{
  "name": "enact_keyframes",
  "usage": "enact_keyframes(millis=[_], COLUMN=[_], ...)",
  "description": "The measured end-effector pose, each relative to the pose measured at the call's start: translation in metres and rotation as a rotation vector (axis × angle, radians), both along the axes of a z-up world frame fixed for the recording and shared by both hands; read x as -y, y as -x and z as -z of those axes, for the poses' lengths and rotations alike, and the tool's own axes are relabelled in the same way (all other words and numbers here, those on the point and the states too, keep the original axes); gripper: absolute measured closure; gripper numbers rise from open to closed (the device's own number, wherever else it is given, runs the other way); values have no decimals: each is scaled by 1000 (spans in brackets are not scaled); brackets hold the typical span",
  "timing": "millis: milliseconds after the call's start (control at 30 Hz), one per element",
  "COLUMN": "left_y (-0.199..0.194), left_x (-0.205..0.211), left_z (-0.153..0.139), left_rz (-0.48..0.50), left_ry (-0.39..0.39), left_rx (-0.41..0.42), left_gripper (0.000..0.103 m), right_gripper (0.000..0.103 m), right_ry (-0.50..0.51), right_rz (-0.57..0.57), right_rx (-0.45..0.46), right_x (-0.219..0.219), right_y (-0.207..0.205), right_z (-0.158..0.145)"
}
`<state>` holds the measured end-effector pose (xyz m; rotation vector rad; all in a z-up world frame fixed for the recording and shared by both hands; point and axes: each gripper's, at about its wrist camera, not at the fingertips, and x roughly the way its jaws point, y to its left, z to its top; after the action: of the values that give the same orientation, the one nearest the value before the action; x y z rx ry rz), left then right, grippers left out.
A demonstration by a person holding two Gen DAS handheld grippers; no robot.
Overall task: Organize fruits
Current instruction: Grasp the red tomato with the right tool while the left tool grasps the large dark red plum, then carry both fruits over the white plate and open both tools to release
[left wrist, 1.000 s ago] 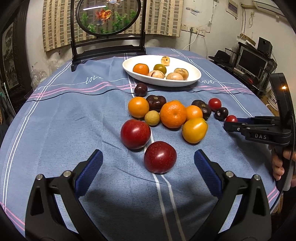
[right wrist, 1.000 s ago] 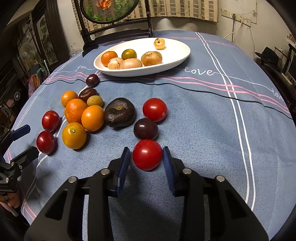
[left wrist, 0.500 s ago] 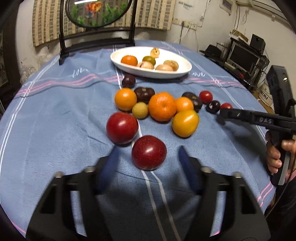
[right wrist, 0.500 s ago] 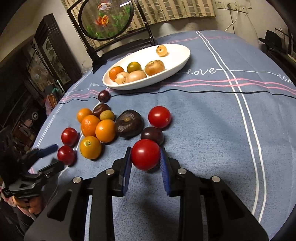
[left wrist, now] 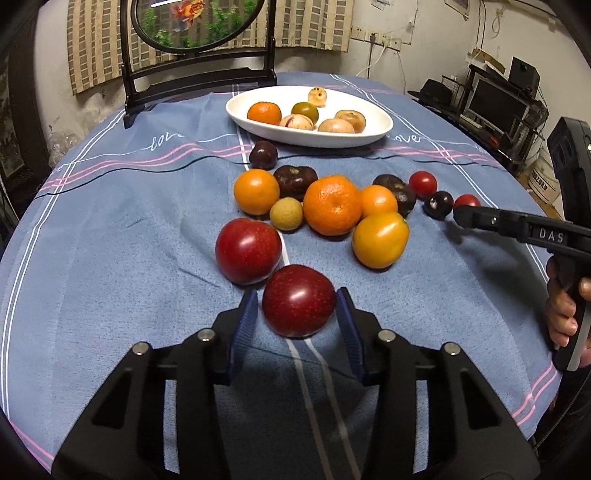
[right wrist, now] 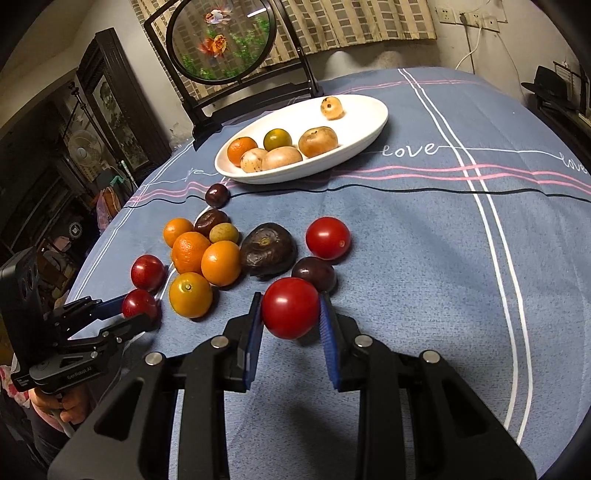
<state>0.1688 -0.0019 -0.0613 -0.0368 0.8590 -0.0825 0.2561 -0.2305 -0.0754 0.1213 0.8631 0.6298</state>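
left gripper (left wrist: pixel 298 321) and right gripper (right wrist: pixel 290 323) both clamped (pads touching held fruit), low, pointing forward

A goldfish screen (left wrist: pixel 195 26) stands behind the blue tablecloth (left wrist: pixel 110 229) — monitor (left wrist: pixel 496 103) far right

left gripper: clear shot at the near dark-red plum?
Probably yes. The left gripper already brackets the dark-red plum, pads close on both sides; the neighbouring red plum sits outside the jaws.

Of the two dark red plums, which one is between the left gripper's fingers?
The nearer plum, flanked by the left gripper. The other plum lies free beyond it, slightly left, beside the small yellowish fruit.
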Motion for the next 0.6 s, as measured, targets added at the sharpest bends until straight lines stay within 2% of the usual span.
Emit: enact_keyframes(millis=[100, 233, 400, 600], left_y=[-5, -8, -7, -3], left_x=[0, 3, 5, 8], left_z=[3, 5, 4, 0], left_rz=[17, 15, 15, 30], left_ry=[20, 2, -13, 9], left_rx=[-27, -43, -38, -9], left_gripper=[61, 62, 62, 62], right_gripper=[73, 73, 73, 73], right_ry=[-4, -7, -14, -19], right_rz=[0, 0, 2, 2], right_rx=[3, 7, 12, 7], right_x=[0, 0, 2, 2], right_y=[0, 1, 2, 2], right_z=[0, -1, -2, -2])
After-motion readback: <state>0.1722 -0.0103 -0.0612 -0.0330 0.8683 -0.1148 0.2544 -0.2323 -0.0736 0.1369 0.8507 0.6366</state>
